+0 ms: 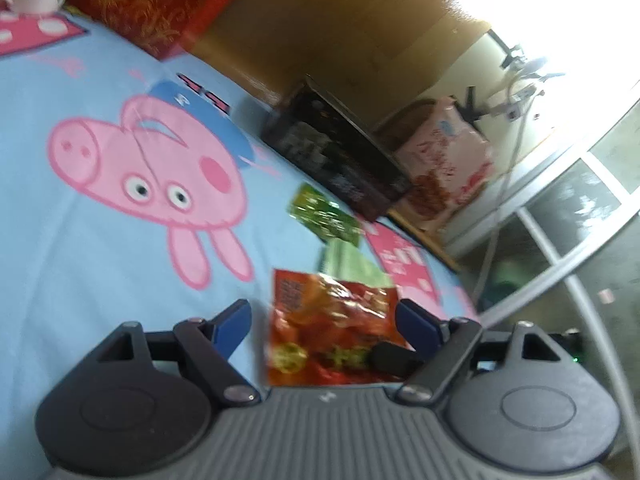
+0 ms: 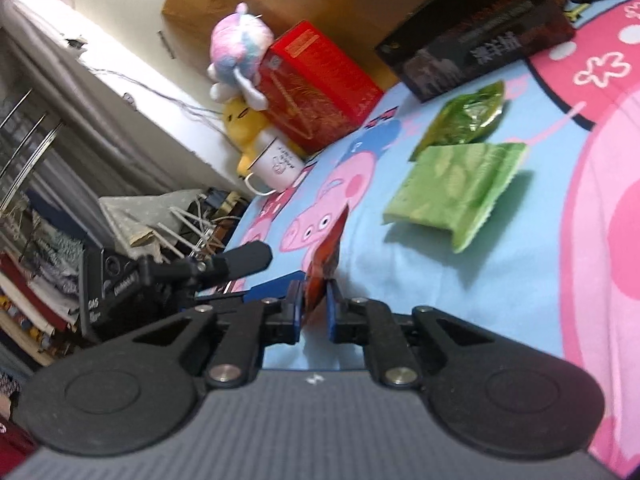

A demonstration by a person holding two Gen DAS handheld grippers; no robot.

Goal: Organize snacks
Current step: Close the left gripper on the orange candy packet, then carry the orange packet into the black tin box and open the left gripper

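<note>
A red snack packet (image 1: 328, 328) hangs between the wide-open fingers of my left gripper (image 1: 324, 316), above the blue cartoon-pig bedsheet (image 1: 80, 240). My right gripper (image 2: 316, 300) is shut on that red packet (image 2: 328, 256), seen edge-on and held upright. A light green packet (image 2: 456, 192) lies flat on the sheet ahead of the right gripper, and a dark green foil packet (image 2: 468, 118) lies just beyond it. Both also show in the left wrist view, the light green packet (image 1: 352, 264) behind the red one and the dark green packet (image 1: 324, 216) farther off.
A black box (image 2: 476, 28) and a red box (image 2: 320, 80) stand at the far side of the bed against a wooden headboard (image 1: 340, 20). Plush toys (image 2: 236, 52) and a white mug (image 2: 276, 164) sit beside the red box. A clutter pile (image 2: 60, 260) is left of the bed.
</note>
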